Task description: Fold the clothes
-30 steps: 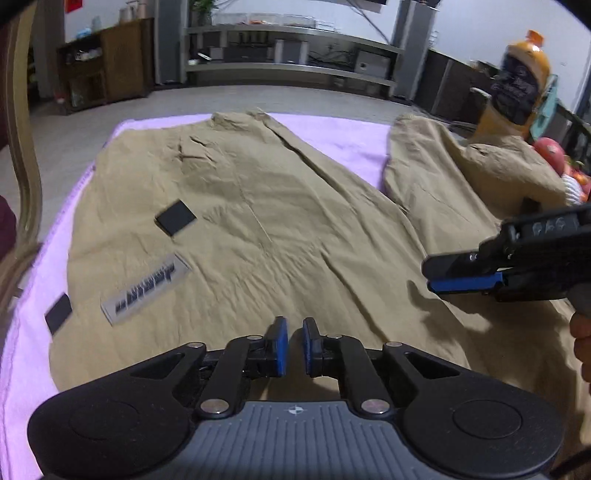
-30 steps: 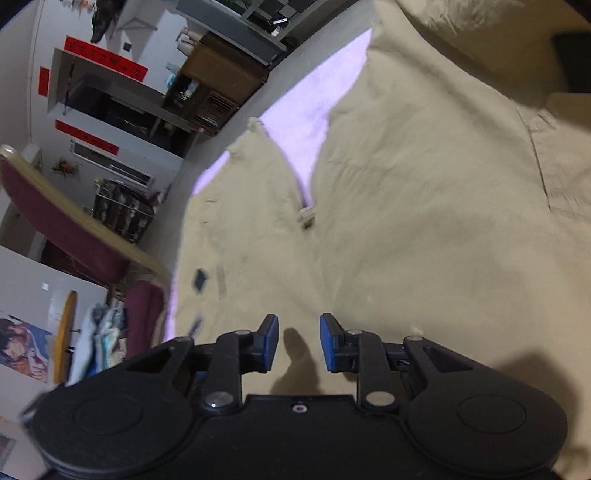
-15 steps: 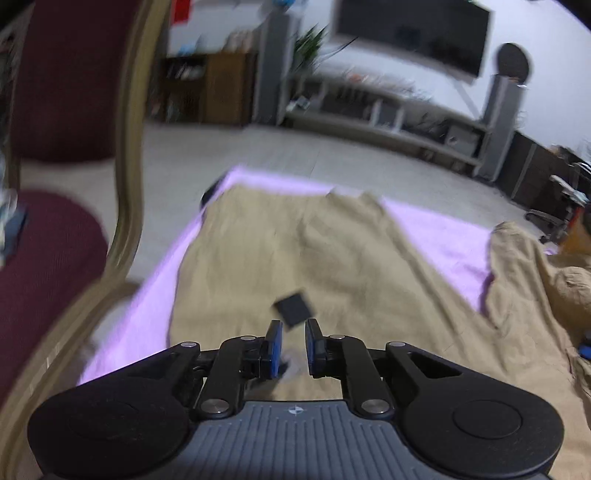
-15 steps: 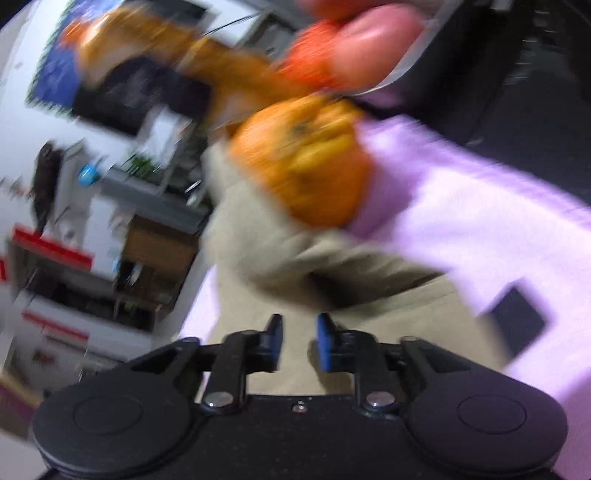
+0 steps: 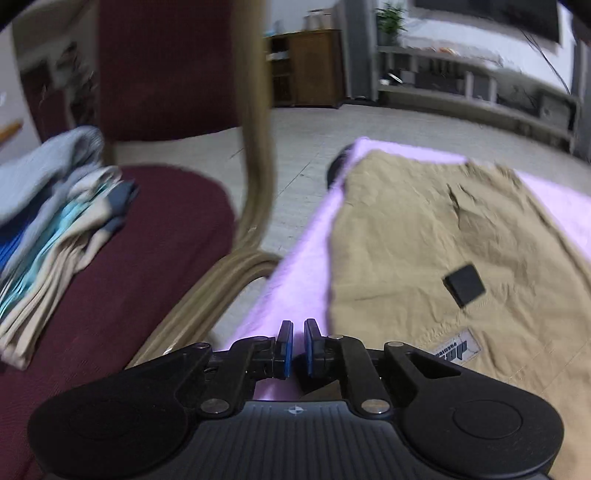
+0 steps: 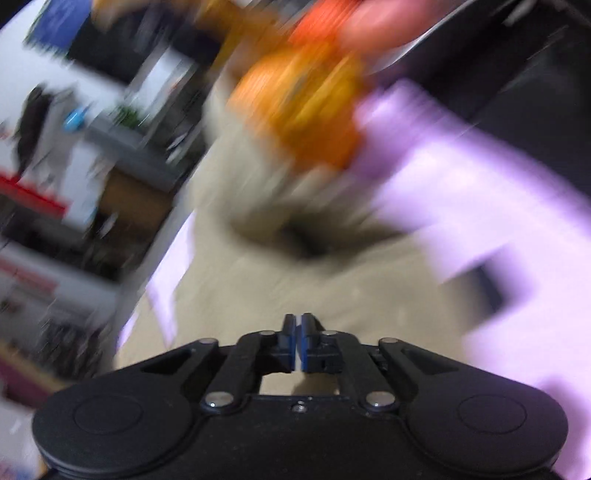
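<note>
A tan garment (image 5: 443,258) lies spread on a pink-covered table (image 5: 295,280); it has a black patch (image 5: 464,284) and a grey label (image 5: 456,345). My left gripper (image 5: 298,332) hovers over the pink cover at the garment's left edge, jaws nearly closed with a narrow gap, holding nothing. My right gripper (image 6: 298,325) is shut and empty over the tan cloth (image 6: 277,295); that view is heavily blurred.
A dark red chair (image 5: 129,258) with a tan frame stands left of the table and carries a pile of folded clothes (image 5: 48,229). An orange object (image 6: 303,110) and red fruit (image 6: 369,26) sit at the far end. A black patch (image 6: 487,291) lies on the pink cover.
My left gripper swung left from mid-garment to its left edge, bringing the chair into view. My right gripper swung toward the orange object and its jaws closed.
</note>
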`<state>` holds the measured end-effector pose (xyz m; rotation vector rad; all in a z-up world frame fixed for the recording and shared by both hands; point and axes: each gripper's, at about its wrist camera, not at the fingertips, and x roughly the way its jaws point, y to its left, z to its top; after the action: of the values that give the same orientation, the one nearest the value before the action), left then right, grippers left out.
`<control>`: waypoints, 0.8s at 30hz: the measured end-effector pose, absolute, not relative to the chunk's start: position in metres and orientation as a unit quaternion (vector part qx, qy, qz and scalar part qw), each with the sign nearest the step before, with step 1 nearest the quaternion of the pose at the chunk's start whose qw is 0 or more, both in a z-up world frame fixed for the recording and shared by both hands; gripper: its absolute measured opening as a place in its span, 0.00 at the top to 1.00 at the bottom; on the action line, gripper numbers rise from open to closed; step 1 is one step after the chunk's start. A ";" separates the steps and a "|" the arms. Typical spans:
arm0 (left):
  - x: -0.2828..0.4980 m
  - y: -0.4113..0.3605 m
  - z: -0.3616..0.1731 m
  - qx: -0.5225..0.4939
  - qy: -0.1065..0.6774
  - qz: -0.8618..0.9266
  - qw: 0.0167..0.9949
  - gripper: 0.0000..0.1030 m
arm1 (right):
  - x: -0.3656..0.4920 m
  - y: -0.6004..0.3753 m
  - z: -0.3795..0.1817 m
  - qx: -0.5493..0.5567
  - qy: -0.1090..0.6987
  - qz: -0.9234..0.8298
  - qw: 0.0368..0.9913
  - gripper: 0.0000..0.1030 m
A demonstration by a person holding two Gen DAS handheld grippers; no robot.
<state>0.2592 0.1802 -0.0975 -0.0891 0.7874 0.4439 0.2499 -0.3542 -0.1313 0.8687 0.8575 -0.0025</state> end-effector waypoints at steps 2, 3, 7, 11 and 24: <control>0.243 0.178 -0.078 -0.057 0.379 0.189 0.904 0.90 | 0.243 -0.346 -0.120 0.402 0.400 0.017 0.824 0.79; 0.235 0.174 -0.068 -0.062 0.378 0.169 0.908 0.89 | 0.239 -0.341 -0.115 0.399 0.399 0.027 0.826 0.79; 0.204 0.150 -0.044 -0.090 0.386 0.084 0.914 0.89 | 0.224 -0.324 -0.092 0.386 0.393 0.063 0.833 0.75; 0.189 0.119 -0.049 -0.092 0.386 0.007 0.918 0.88 | 0.209 -0.306 -0.070 0.372 0.386 0.100 0.838 0.68; 0.195 0.011 -0.114 0.002 0.405 -0.170 0.899 0.86 | 0.231 -0.203 -0.111 0.345 0.515 0.265 0.739 0.67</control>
<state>0.1953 0.0105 -0.1139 0.0034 0.8382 -0.3510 0.2307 -0.2026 -0.1114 0.7576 1.1304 0.5816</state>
